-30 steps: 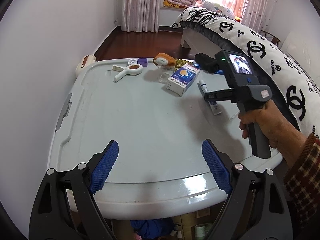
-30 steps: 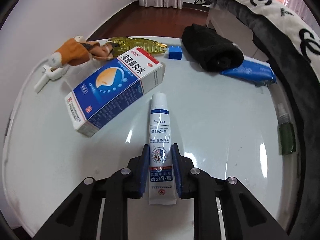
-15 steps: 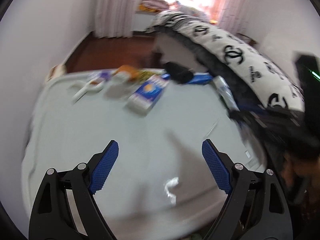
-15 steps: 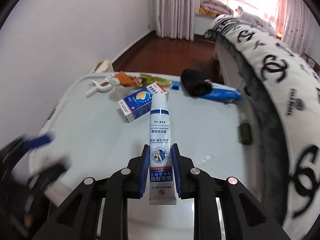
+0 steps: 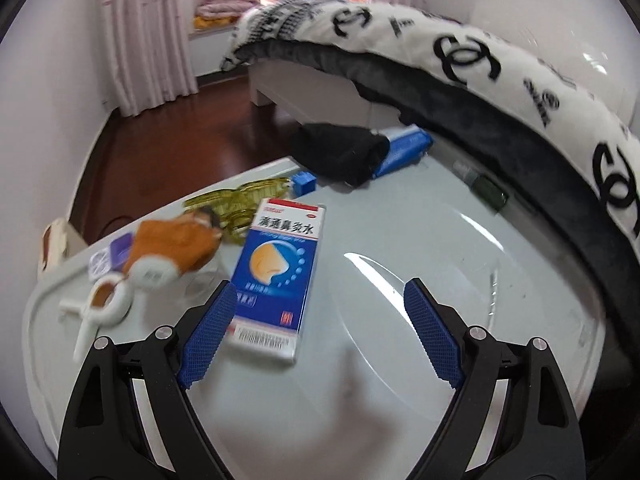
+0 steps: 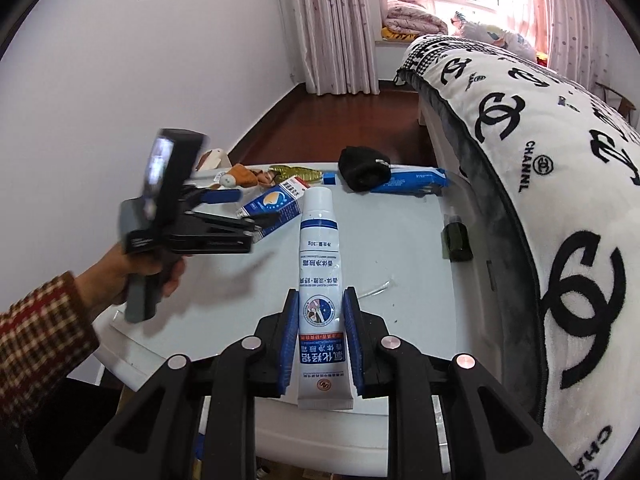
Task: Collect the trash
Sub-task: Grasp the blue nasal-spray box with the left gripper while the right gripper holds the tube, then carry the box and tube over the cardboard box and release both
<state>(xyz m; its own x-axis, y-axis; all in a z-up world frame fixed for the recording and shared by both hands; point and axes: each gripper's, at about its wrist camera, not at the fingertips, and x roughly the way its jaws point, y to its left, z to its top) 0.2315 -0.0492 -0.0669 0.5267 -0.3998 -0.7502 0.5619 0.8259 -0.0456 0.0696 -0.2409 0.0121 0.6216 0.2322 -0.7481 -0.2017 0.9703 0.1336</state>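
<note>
White ointment tube clamped between the right gripper pads, lifted above the pale table, cap end pointing away, blue band and print. Left gripper wide open, empty, blue medicine box just ahead of its left pad. Nearby: orange plush toy, black rolled cloth, blue packet, dark small bottle. Left view blurred.

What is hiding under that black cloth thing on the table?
A blue packet pokes out from beneath the black cloth. How far it runs underneath, and whether anything else lies there, is covered.
</note>
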